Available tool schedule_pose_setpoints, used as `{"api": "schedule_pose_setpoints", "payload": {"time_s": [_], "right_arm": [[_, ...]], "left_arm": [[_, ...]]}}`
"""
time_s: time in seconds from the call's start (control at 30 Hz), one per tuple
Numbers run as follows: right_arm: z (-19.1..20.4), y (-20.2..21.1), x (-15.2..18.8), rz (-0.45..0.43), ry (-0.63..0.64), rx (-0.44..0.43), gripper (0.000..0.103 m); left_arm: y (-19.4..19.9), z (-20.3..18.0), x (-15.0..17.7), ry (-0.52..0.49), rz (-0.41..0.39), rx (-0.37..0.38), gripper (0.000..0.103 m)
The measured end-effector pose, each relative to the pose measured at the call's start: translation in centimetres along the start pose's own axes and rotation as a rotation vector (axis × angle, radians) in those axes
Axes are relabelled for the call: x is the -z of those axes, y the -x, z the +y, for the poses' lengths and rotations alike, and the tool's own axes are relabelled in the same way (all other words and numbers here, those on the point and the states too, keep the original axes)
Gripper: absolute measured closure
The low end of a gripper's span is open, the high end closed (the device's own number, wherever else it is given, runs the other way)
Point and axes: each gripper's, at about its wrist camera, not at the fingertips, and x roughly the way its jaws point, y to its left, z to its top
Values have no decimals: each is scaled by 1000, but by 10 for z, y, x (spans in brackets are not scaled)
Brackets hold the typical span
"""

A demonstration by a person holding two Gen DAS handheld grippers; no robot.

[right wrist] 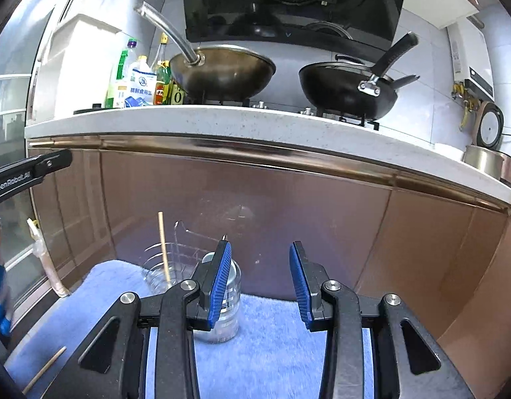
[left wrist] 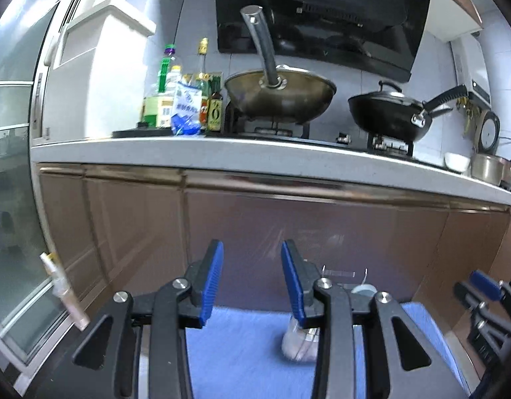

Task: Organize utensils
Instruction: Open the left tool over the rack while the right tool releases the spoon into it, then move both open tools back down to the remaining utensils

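Grippers both stand parted and empty: left gripper [left wrist: 252, 279], right gripper [right wrist: 260, 282]. One chopstick [right wrist: 164, 247] leans in the wire rack [right wrist: 175, 259] beside a jar [right wrist: 227, 302]; another chopstick [right wrist: 44, 370] lies on the blue mat [right wrist: 272, 342].

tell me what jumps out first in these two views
The open blue-padded fingers of the right gripper fill the foreground, empty, above a blue cloth. Behind them a clear jar stands beside a wire rack holding one chopstick. Above, two woks sit on the stove.
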Motion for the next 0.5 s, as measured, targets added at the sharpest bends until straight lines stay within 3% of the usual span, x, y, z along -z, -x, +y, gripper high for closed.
{"api": "schedule_pose_setpoints", "payload": {"time_s": [0.23,0.4,0.5], "right_arm": [[-7,58,1,0,-25,-31,67],[-4,84,4,17,-18,-73,67],[-5,98,9,31,-20,-93,67]], "left_arm": [[45,23,12,-4,169,50,68],[61,31,31,-12,320,98,68],[71,35,43,-14,373,115,68]]}}
